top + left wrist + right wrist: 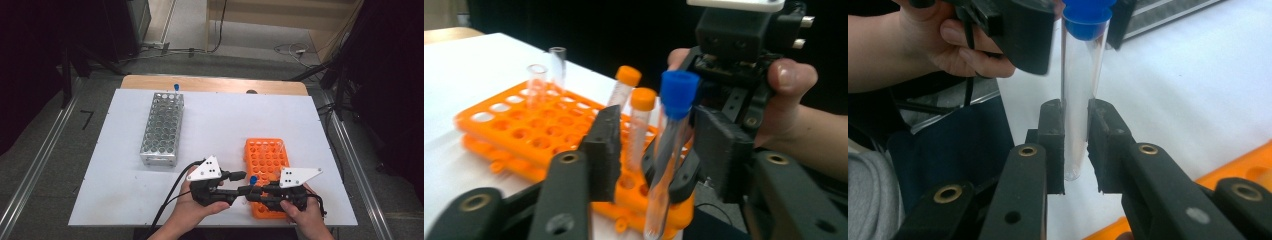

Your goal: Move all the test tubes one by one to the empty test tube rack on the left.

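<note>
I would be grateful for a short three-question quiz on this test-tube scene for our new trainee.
1. True or false: the right tool is shut on the blue-capped tube.
2. In the left gripper view, how many orange-capped tubes stand in the orange rack?
3. Where do the jaws of the left tool stand? A: on either side of the blue-capped tube's upper part. B: clamped on the orange rack. C: around one of the orange-capped tubes.

Key: 1 true; 2 two; 3 A.
</note>
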Motion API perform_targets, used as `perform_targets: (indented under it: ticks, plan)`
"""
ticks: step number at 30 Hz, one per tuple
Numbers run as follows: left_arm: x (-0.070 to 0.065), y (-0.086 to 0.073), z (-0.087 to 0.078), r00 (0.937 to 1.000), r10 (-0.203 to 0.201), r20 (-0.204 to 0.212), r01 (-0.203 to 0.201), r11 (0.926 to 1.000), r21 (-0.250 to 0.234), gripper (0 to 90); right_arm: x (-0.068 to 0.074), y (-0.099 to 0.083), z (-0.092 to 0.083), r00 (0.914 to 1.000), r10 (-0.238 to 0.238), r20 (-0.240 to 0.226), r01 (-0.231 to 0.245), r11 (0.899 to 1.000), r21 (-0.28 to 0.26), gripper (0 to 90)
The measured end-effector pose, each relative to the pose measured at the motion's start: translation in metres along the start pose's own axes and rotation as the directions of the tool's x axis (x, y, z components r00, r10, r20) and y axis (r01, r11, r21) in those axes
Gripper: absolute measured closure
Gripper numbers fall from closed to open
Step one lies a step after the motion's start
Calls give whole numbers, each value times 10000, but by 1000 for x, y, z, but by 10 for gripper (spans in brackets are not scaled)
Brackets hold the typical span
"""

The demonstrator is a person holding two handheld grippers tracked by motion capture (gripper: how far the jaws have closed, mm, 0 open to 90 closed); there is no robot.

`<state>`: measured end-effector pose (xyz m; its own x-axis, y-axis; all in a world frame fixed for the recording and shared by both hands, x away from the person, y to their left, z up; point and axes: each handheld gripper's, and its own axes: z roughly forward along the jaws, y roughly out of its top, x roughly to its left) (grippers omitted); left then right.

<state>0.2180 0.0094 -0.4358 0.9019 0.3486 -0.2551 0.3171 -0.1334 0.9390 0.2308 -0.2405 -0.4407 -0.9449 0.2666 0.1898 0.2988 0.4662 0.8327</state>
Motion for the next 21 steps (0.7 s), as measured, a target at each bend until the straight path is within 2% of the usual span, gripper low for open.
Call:
perform_targets:
  ticks: [1,6,13,16,17,18,21]
  plan:
    - [-1,0,2,10000,46,77,-46,10000,22,631,1,1,2,10000,-54,-59,54,10000,10,745]
    - [-2,1,5,9996,79,253,-80,10000,30,740,2,1,3,9999,-115,-72,115,9999,66,745]
    - [-3,1,4,9990,438,29,-438,9990,73,769,1,0,3,9997,63,-255,-62,10000,11,736]
    - [-4,2,3,9987,510,-90,-510,9987,16,769,0,0,2,9979,205,-608,-213,9997,-124,604]
    - [-3,3,2,9987,491,-118,-491,9988,-10,769,0,0,2,9979,205,-608,-213,9997,-124,604]
    - [-2,3,1,9989,455,-133,-456,9989,-54,770,1,1,-1,9973,99,-725,-109,9999,-134,535]
    - [1,4,-4,9984,448,-356,-451,9989,-95,770,2,1,-4,9973,0,-733,-17,9997,-235,471]
